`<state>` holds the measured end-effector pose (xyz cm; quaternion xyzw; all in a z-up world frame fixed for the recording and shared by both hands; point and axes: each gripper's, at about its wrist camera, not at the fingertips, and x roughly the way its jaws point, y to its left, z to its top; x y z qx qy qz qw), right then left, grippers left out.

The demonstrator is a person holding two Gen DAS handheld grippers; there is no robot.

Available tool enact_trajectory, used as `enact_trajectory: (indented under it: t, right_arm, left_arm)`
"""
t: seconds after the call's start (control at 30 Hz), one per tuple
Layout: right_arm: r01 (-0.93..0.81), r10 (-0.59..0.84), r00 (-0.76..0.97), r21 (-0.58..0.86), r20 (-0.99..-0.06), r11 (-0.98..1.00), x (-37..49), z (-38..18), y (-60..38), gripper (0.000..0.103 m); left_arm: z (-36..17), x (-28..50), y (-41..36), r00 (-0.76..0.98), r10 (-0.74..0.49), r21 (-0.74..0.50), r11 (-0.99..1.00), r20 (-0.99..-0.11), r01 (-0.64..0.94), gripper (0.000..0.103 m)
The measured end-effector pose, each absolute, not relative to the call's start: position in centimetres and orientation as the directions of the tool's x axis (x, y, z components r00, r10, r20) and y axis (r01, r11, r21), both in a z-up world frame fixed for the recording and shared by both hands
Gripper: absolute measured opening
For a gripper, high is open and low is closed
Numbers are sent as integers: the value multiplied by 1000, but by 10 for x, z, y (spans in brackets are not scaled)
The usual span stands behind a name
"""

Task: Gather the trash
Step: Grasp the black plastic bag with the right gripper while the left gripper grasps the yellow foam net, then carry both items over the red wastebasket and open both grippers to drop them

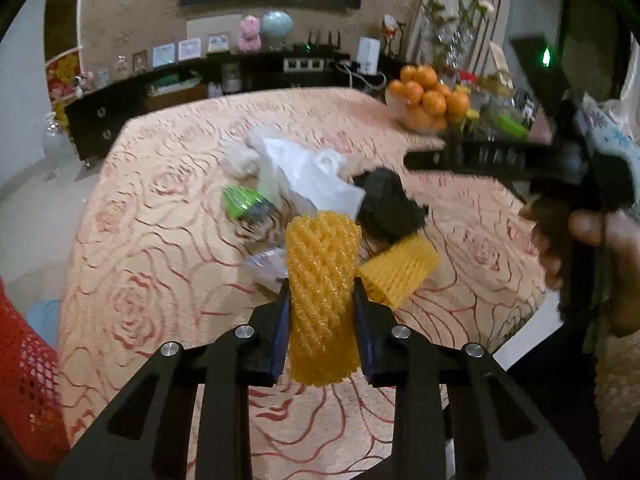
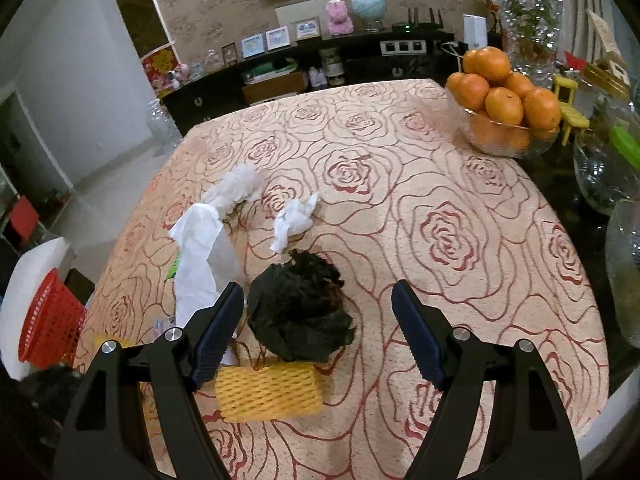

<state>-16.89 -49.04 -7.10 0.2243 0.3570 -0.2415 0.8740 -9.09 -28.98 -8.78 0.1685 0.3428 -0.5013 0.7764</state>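
Left gripper (image 1: 322,300): jaws closed onto an orange foam fruit net (image 1: 322,292), held upright between the blue pads and lifted clear of the rose-patterned tablecloth (image 1: 160,200). Right gripper (image 2: 318,320): jaws spread wide and empty, poised over a crumpled black bag (image 2: 300,308) that lies between the fingers but, so far as can be told, untouched by either. Second foam net (image 2: 268,392): lying flat on the cloth, just in front of the black bag on the near side. White plastic bag (image 2: 204,256) and crumpled tissue (image 2: 294,218): beyond and to the left of the black bag; a green wrapper (image 1: 240,202) peeks out beside the white bag. Red mesh basket (image 2: 50,324): off the table's left edge, the likely receptacle. Bowl of oranges (image 2: 504,116): far right corner, not trash. Step in hand, by judgement: one piece secured on the left, a second being lined up on the right; collection is at an early stage, most items remaining on the table. Next move calls for the left to carry the net sideways to the basket and release, and the right to lower and close on the bag. Pose: left gripper level and pointing forward; right gripper angled down over the heap, gripped by a hand (image 1: 584,248) visible in the left view.
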Motion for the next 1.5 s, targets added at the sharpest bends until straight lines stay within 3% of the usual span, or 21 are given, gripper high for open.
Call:
enact_trajectory:
  t: [0.53, 0.67, 0.8, 1.13, 1.5]
  right_arm:
    - [553, -246, 549, 126, -799, 823, -127, -119, -483, 74]
    - [543, -230, 552, 136, -801, 829, -125, -119, -484, 59]
    - [537, -232, 554, 131, -799, 833, -126, -117, -483, 53]
    - [562, -311, 638, 150, -705, 813, -148, -72, -484, 52]
    - [447, -268, 724, 138, -636, 884, -125, -37, -442, 52]
  left_arm:
    - [-67, -64, -256, 354, -658, -96, 545, -665, 833, 27]
    - [-67, -64, -254, 367, -653, -83, 551, -662, 830, 27]
    - [-67, -60, -249, 380, -650, -79, 561, -658, 824, 27]
    - [-52, -51, -235, 432, -651, -76, 601, -624, 796, 27]
    - [-34, -34, -208, 524, -615, -66, 683, -589, 728, 27]
